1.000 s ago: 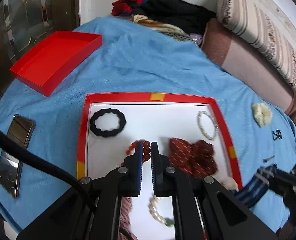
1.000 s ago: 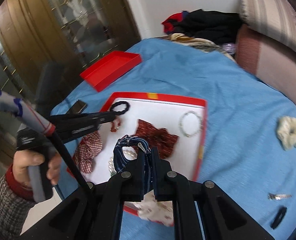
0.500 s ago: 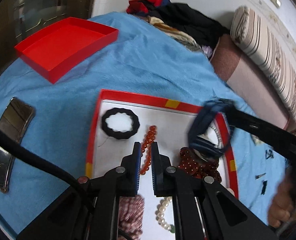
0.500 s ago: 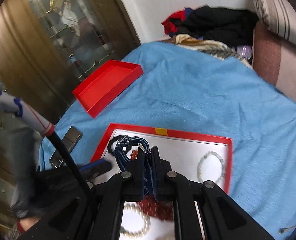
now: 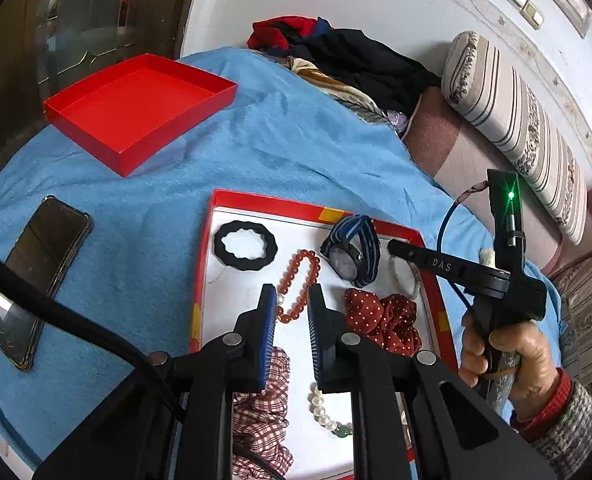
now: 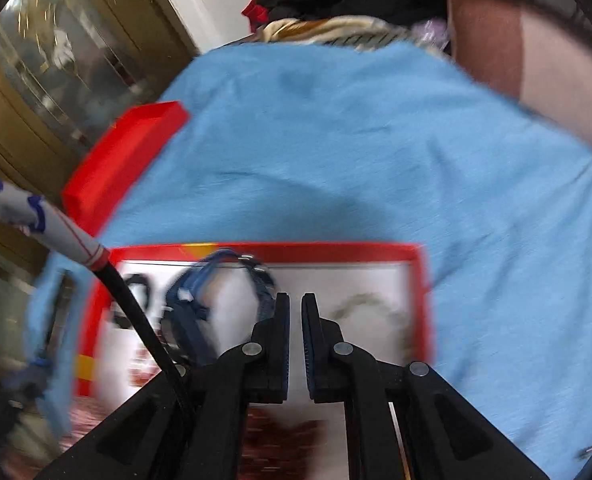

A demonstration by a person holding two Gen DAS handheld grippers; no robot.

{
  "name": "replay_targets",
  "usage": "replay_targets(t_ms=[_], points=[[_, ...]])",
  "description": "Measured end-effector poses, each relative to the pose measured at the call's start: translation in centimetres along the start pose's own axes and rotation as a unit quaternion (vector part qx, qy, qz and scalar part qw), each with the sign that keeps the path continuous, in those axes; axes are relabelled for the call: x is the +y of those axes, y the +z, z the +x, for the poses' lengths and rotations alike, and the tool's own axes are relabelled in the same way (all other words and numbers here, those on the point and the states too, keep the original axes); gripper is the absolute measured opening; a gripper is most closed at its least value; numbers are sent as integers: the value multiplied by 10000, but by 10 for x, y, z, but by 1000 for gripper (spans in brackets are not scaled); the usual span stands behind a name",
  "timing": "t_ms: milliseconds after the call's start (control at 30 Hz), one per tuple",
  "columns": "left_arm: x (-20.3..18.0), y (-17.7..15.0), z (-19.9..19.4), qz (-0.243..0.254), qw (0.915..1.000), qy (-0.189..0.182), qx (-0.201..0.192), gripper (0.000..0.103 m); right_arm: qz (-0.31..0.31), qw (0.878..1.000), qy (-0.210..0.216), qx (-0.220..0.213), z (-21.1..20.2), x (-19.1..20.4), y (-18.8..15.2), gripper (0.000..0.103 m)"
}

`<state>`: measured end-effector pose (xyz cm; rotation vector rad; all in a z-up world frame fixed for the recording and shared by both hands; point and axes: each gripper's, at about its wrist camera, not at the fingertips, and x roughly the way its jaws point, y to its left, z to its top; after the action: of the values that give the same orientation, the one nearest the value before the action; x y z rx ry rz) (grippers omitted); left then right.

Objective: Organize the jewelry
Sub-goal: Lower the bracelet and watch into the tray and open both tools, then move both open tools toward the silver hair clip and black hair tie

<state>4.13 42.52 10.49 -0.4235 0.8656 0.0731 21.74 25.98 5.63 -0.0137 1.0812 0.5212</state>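
A red-rimmed white tray (image 5: 204, 264) lies on the blue cloth. In it are a black ring (image 5: 244, 245), a red bead bracelet (image 5: 299, 284), a blue striped watch (image 5: 351, 250), a red dotted scrunchie (image 5: 383, 322), a pearl bracelet (image 5: 327, 416) and a checked scrunchie (image 5: 264, 400). My left gripper (image 5: 292, 312) is open and empty above the red beads. My right gripper (image 6: 295, 312) is slightly open and empty, just right of the watch (image 6: 200, 300), which lies in the tray (image 6: 335, 250). In the left wrist view the right gripper (image 5: 399, 249) sits beside the watch.
An empty red box lid (image 5: 136, 108) lies at the far left, also in the right wrist view (image 6: 124, 160). A phone (image 5: 32, 276) lies left of the tray. Clothes (image 5: 355, 60) and a striped bolster (image 5: 515, 120) are at the back. The right wrist view is blurred.
My right gripper carried the watch over the tray, set it down at the tray's far side and let go. My left gripper opened a little and pulled back.
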Motion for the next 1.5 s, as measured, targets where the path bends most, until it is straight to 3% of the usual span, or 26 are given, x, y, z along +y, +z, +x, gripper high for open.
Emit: replay_targets(t_ms=[33, 67, 133, 233, 433, 533, 633, 700, 800, 933, 1067, 1133, 1300, 1500], points=[[0, -1, 2, -6, 10000, -26, 33, 14, -24, 10000, -60, 4, -1, -2, 2, 20], [-1, -1, 3, -22, 10000, -39, 56, 14, -45, 9999, -124, -15, -3, -5, 2, 42], [-1, -3, 3, -36, 10000, -23, 71, 14, -141, 9992, -332, -198, -11, -6, 0, 54], [0, -5, 1, -60, 9999, 44, 68, 14, -310, 9986, -292, -306, -23, -2, -3, 54], [6, -9, -12, -115, 9998, 143, -40, 15, -1109, 9915, 627, -257, -35, 52, -8, 54], [12, -13, -15, -231, 9997, 61, -27, 16, -1450, 9879, 546, -15, -15, 74, -11, 52], [14, -17, -14, -239, 9997, 38, 26, 16, -1667, 9850, 311, 306, 8, 79, -14, 21], [14, -19, -14, -189, 9998, 27, 41, 16, -1796, 9824, 370, 362, 8, 75, -15, 16], [15, -22, -14, -200, 9998, 5, 55, 16, -2242, 9699, 634, 710, 6, 69, -13, 15], [15, -23, -13, -258, 9996, -5, 79, 16, -2917, 9421, 1000, 1320, 5, 59, -11, 15], [10, -25, -12, -190, 9998, 29, 102, 16, -3471, 9273, 680, 1224, 7, 64, -12, 15], [7, -27, -11, -114, 9998, 54, 129, 16, -3510, 9292, 419, 1076, 10, 62, -9, 18], [-1, -31, -10, 89, 9998, 129, 126, 16, -3147, 9457, 338, 739, -10, 49, -6, 48], [-5, -35, -17, 154, 9996, 243, 55, 17, -2584, 9649, 433, 190, -54, 43, -33, 49]])
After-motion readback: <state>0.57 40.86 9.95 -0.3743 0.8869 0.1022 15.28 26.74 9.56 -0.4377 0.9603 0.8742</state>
